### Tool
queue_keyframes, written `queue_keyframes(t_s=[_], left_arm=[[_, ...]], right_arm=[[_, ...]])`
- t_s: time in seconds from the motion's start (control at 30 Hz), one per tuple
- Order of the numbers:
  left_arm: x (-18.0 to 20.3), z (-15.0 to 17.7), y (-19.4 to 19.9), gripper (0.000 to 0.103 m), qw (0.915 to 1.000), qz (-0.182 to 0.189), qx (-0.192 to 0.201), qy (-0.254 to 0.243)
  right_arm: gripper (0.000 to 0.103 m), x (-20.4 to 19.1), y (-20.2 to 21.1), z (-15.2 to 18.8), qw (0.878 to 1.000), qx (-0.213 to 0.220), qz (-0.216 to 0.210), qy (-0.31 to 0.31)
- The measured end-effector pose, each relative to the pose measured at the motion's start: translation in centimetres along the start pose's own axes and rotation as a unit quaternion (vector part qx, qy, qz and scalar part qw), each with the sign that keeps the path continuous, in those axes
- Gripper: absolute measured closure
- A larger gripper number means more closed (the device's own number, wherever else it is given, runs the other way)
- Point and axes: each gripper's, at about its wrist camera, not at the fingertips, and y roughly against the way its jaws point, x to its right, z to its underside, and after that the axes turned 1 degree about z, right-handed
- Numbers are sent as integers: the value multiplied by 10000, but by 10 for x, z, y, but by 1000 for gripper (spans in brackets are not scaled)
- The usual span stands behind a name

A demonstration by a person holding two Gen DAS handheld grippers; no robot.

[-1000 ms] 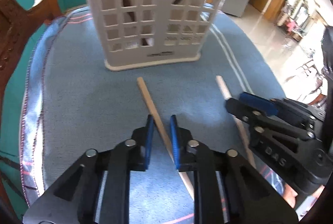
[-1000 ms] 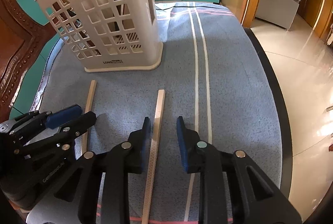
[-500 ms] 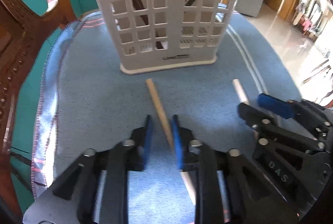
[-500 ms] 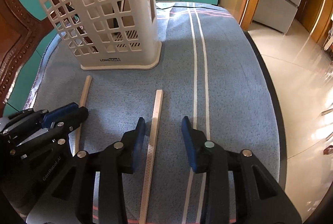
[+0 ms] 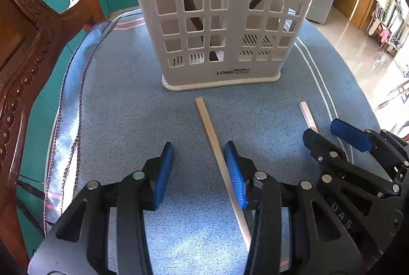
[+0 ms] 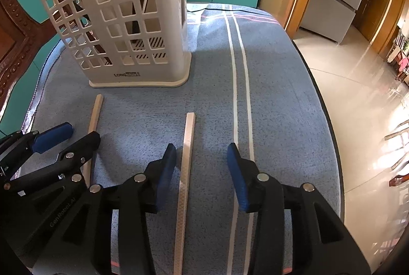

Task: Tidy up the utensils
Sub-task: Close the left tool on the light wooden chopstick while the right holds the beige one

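Two chopsticks lie on the blue cloth in front of a white lattice utensil basket (image 5: 219, 19), which also shows in the right wrist view (image 6: 127, 26). A wooden chopstick (image 5: 212, 139) lies between the jaws of my open left gripper (image 5: 199, 165), close to the right pad. A pale textured chopstick (image 6: 188, 147) lies between the jaws of my open right gripper (image 6: 202, 165), near the left pad. Each gripper shows in the other's view: the right one (image 5: 332, 131) and the left one (image 6: 69, 136). Dark utensils stand inside the basket.
A blue cloth (image 6: 276, 96) with white stripes covers the table. A carved wooden chair (image 5: 23, 57) stands at the left. The table edge (image 6: 329, 121) drops to a tiled floor on the right. Teal cabinets stand behind.
Both grippers have opened wide from nearly shut. Both chopsticks stay flat on the cloth. The left gripper has moved closer to the basket.
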Motion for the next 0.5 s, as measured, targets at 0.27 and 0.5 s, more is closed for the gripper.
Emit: queue_keyframes(t_s=[0.27, 0.5], left_arm=[[1, 5, 1, 59, 10000, -64, 6, -18], [8, 9, 6, 59, 10000, -76, 18, -44]], right_arm=[[60, -3, 0, -1, 9999, -39, 107, -59], [60, -7, 2, 1, 9997, -16, 232, -57]])
